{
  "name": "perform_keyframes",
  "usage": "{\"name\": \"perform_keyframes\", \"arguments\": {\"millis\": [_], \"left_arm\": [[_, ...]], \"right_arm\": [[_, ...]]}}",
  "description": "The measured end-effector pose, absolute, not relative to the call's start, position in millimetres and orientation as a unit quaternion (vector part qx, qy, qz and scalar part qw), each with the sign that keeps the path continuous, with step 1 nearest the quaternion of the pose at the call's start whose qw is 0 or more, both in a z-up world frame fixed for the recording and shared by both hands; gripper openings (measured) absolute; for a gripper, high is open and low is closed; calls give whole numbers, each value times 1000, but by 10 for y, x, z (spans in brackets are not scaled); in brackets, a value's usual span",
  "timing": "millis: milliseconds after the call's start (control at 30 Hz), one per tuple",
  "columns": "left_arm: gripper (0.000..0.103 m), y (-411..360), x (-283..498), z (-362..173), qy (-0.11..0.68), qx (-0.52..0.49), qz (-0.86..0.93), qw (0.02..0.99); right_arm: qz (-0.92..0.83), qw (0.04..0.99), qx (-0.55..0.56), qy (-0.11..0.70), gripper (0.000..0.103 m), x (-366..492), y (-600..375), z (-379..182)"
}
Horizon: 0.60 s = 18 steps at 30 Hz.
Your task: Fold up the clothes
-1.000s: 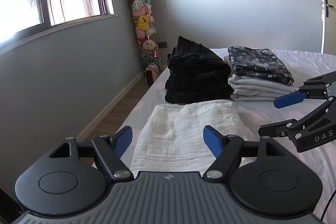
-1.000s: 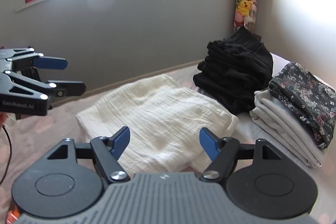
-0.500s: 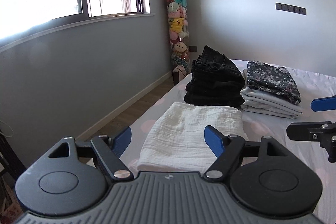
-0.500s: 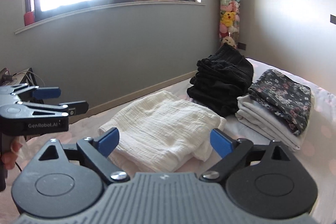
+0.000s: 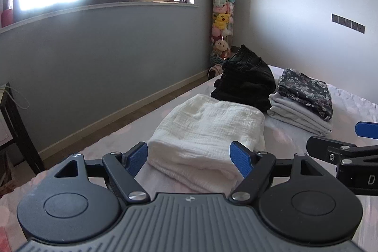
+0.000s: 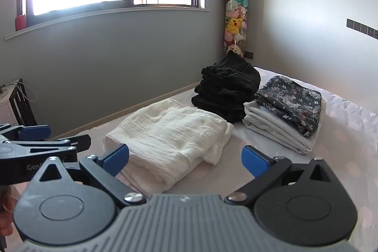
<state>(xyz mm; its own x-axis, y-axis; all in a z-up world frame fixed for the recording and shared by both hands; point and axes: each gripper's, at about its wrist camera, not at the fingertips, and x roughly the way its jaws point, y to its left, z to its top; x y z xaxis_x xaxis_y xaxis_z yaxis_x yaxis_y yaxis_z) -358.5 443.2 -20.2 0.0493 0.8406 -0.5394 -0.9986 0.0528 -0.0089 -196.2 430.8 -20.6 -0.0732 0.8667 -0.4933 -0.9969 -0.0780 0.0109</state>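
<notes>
Both hand-held grippers, left (image 5: 189, 155) and right (image 6: 185, 158), gape empty before soft, light folded white cloth (image 5: 208, 131); the right's jaws just widened; grip at its thick folded edge.

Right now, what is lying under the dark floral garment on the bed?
The floral garment rests on a stack of folded pale grey clothes, whose layered edges show at the front. How many pieces the stack holds, and anything beneath it but the bed, is covered.
</notes>
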Motion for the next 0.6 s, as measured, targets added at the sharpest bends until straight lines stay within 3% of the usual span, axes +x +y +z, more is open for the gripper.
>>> {"name": "perform_keyframes", "arguments": {"millis": [600], "left_arm": [[90,4189,-3470,-404,230,-237,664,671]], "right_arm": [[690,663,-211,198,103,-1971,4109,-434]]}}
